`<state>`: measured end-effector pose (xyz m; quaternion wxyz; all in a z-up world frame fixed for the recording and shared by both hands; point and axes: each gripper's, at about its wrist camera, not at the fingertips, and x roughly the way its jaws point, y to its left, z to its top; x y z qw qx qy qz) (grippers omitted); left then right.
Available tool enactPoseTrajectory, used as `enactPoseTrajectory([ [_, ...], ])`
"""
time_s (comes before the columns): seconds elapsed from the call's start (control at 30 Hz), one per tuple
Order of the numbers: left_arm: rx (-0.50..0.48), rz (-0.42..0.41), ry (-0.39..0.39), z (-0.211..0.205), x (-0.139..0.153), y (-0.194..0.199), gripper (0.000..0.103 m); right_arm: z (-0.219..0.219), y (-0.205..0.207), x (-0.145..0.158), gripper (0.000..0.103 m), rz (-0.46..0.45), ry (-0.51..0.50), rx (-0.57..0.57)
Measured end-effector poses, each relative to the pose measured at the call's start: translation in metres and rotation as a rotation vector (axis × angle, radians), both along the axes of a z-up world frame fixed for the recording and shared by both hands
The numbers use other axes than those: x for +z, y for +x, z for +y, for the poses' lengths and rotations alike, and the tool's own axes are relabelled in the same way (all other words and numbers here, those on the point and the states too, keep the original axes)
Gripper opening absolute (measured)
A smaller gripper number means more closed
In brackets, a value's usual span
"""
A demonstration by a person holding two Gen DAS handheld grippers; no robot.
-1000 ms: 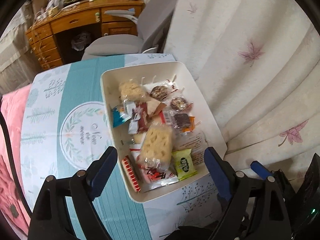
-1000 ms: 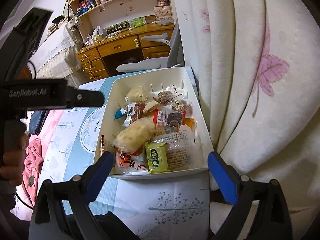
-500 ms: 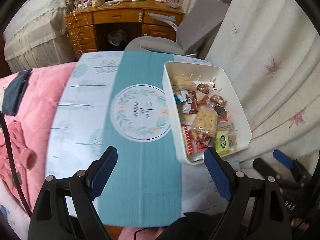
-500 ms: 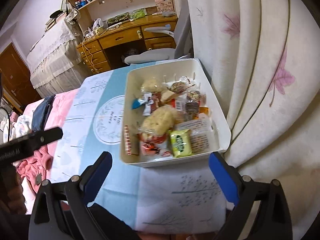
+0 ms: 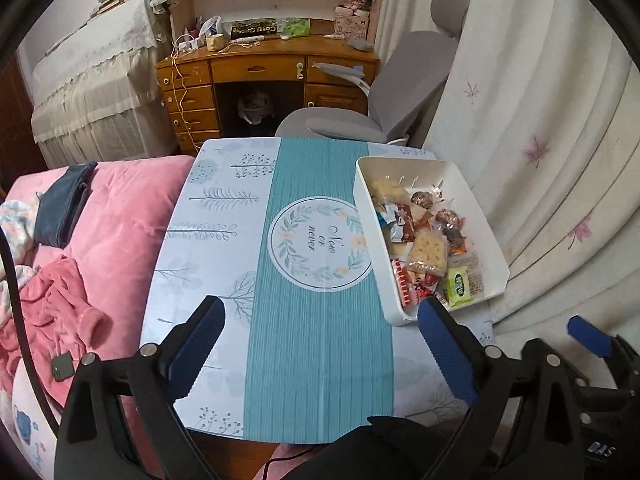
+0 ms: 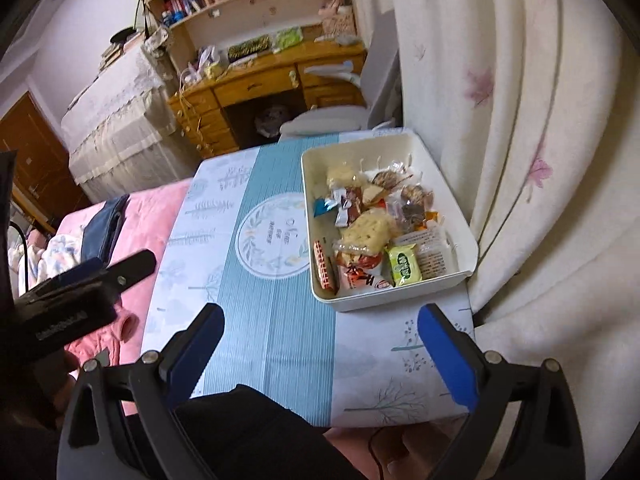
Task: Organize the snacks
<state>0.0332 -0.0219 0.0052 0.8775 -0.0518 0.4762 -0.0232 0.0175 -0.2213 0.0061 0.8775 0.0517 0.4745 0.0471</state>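
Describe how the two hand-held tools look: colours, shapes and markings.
Each tool has a black angular frame with silver bolts and two long fingers faced with ribbed blue pads. The left tool's black body carries white lettering, too blurred to read. A thin black cable trails beside it.

left tool (image 5: 320,344) opening, right tool (image 6: 320,344) spread, empty

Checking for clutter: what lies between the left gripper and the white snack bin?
Only bare tablecloth. In the left wrist view, nothing sits between the left gripper, empty with its jaws opening, and the white snack bin.
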Motion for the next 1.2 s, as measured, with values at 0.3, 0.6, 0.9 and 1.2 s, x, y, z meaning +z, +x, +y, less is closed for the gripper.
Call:
enactPoseTrajectory([
  [0.3,-0.013,-0.027,0.06,-0.005,0.0,-0.001,0.103,0.003,-0.002,-0.002,0.103,-0.011,0.004,-0.045],
  [0.6,-0.023,-0.039,0.069,-0.008,0.002,0.002,0.103,0.003,0.004,-0.005,0.103,0.0,0.007,-0.035],
  [0.9,-0.005,-0.022,0.064,-0.009,-0.001,0.006,0.103,0.003,0.006,-0.007,0.103,0.011,0.005,-0.029],
  [1.2,-0.005,-0.016,0.063,-0.01,-0.003,0.008,0.103,0.002,0.007,-0.01,0.103,0.019,0.006,-0.026],
])
